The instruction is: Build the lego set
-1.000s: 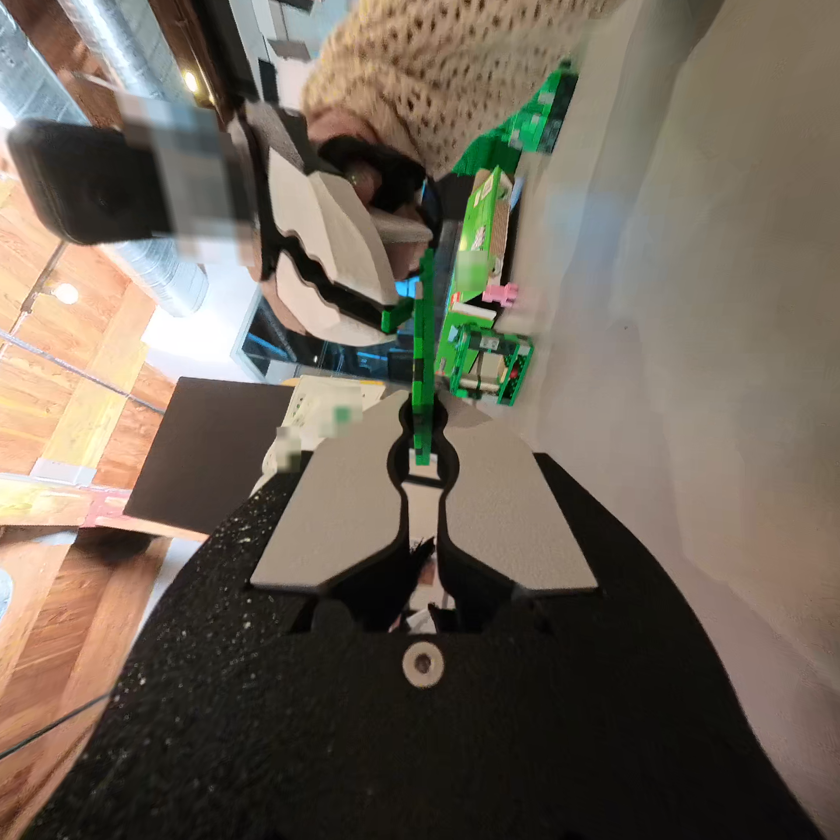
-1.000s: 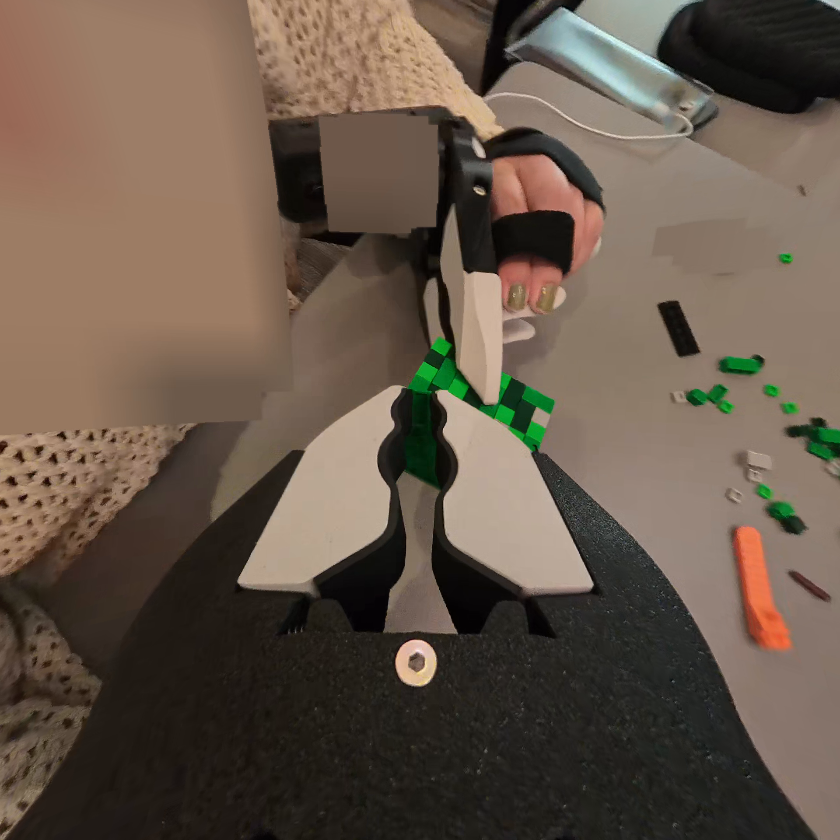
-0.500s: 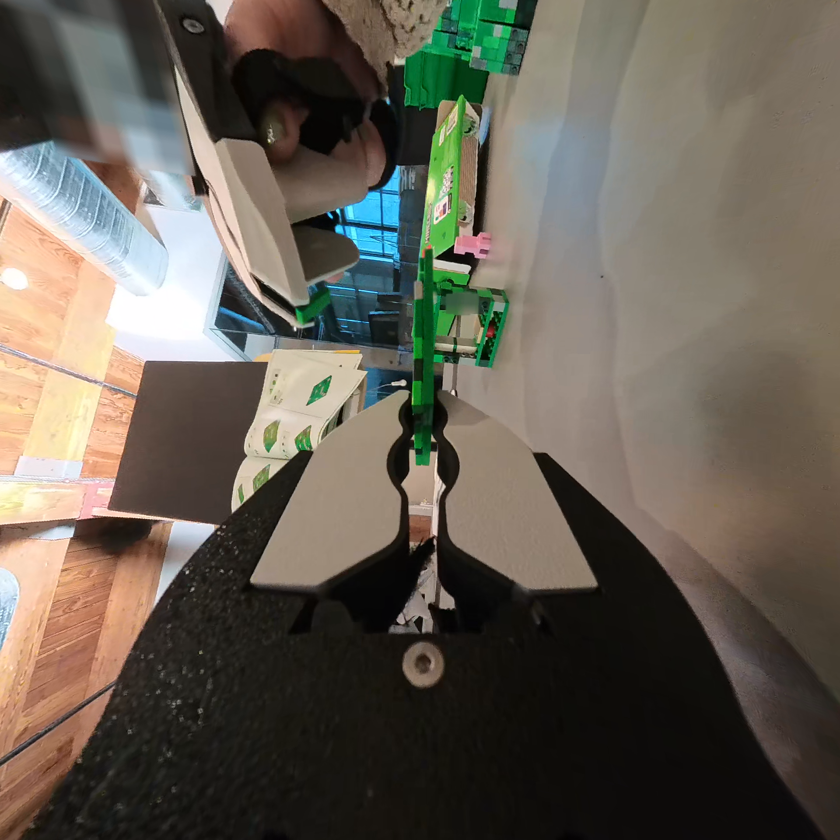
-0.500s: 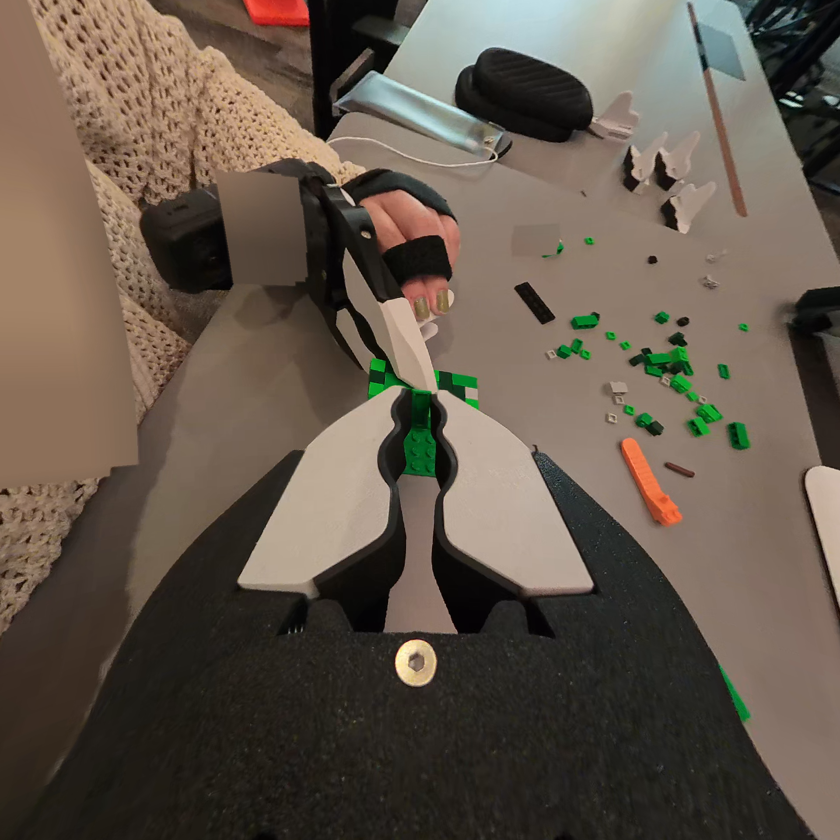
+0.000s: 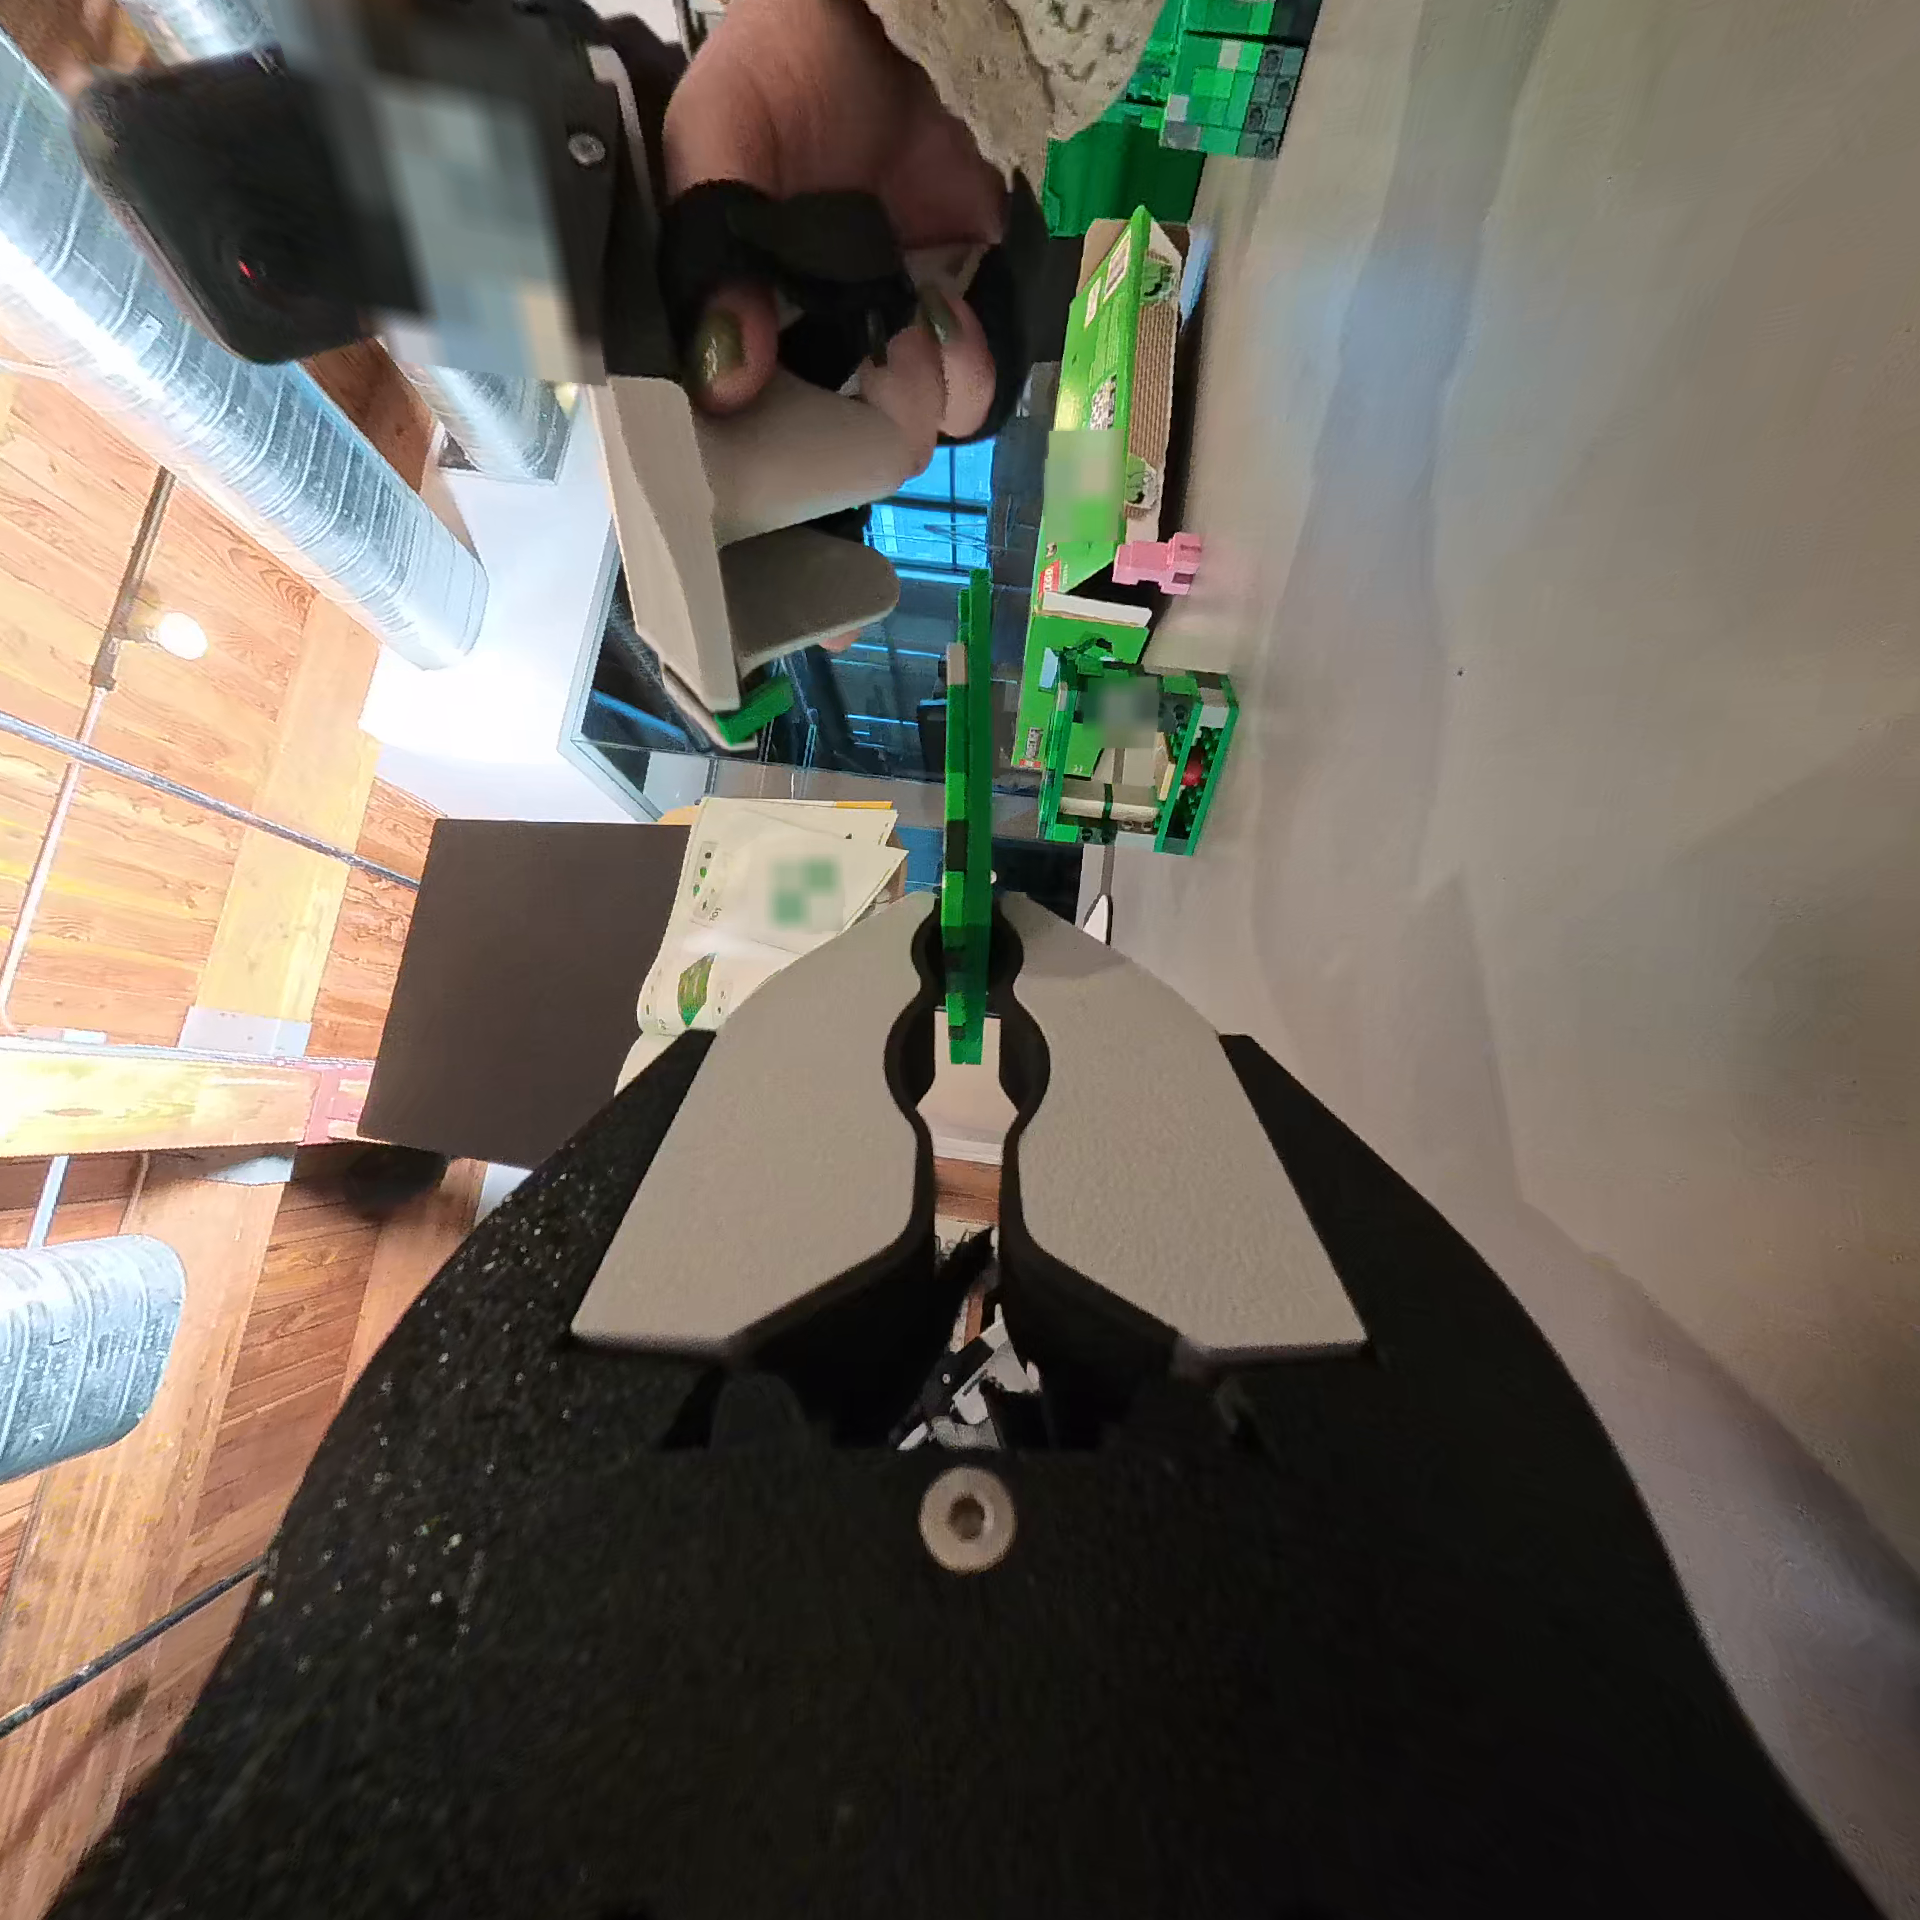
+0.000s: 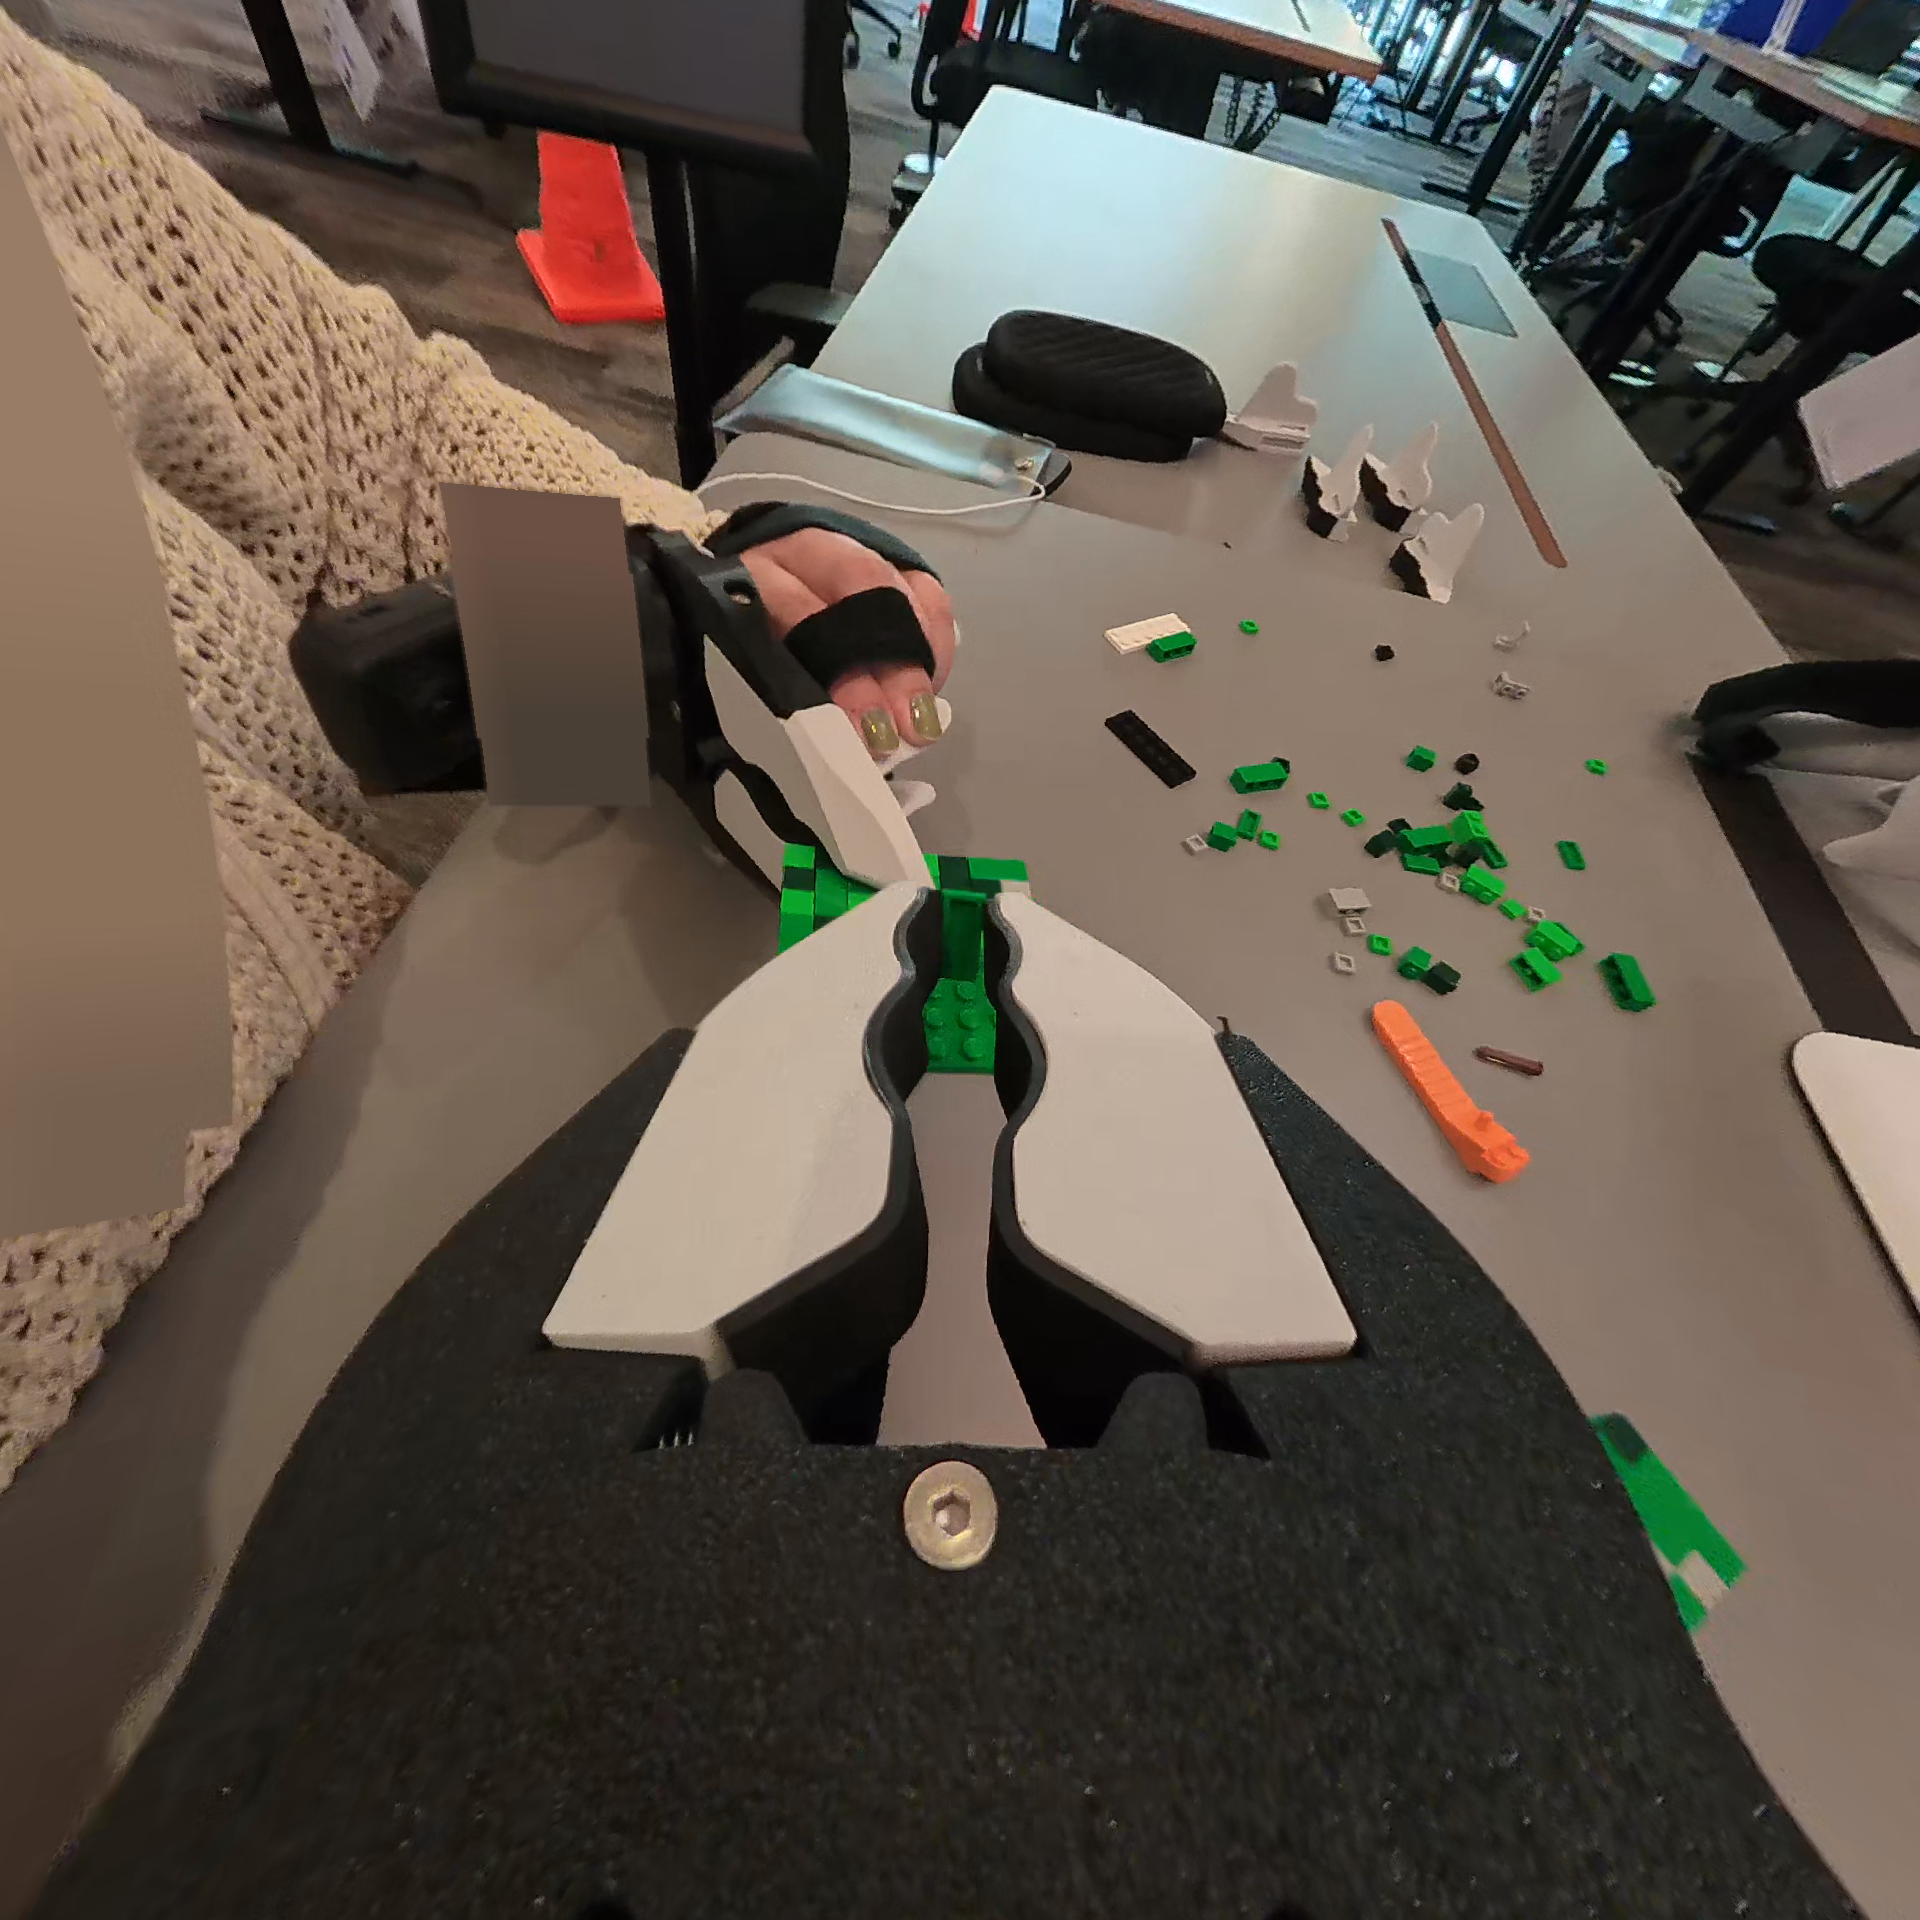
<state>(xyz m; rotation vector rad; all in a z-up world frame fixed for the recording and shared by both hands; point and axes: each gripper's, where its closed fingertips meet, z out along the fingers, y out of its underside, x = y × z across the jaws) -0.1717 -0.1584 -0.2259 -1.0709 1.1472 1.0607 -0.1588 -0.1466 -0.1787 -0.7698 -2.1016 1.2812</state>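
My left gripper (image 5: 966,920) is shut on a flat green and dark-green lego panel (image 5: 966,748), which I see edge-on, held off the grey table (image 5: 1558,727). My right gripper (image 6: 951,899) is shut on a small green plate (image 6: 958,1023). In the left wrist view the right gripper (image 5: 743,707) hangs a short way off the panel, with the small green plate (image 5: 753,717) at its tips. In the right wrist view the left gripper (image 6: 883,842) grips the checkered panel (image 6: 805,894) just beyond my tips.
Loose green, grey and black bricks (image 6: 1455,842) lie scattered to the right, with an orange brick separator (image 6: 1444,1101), a black plate (image 6: 1148,748) and a white plate (image 6: 1143,631). A green box (image 5: 1101,447), a partial build (image 5: 1132,758), a pink figure (image 5: 1158,561) and a booklet (image 5: 769,904) stand beyond the panel. The orange brick separator (image 6: 1444,1101) sits 20 centimeters or so from the ends of my left fingers.
My right gripper has drawn back from the panel with the small green plate still in it. My left gripper has kept hold of the panel and barely moved.
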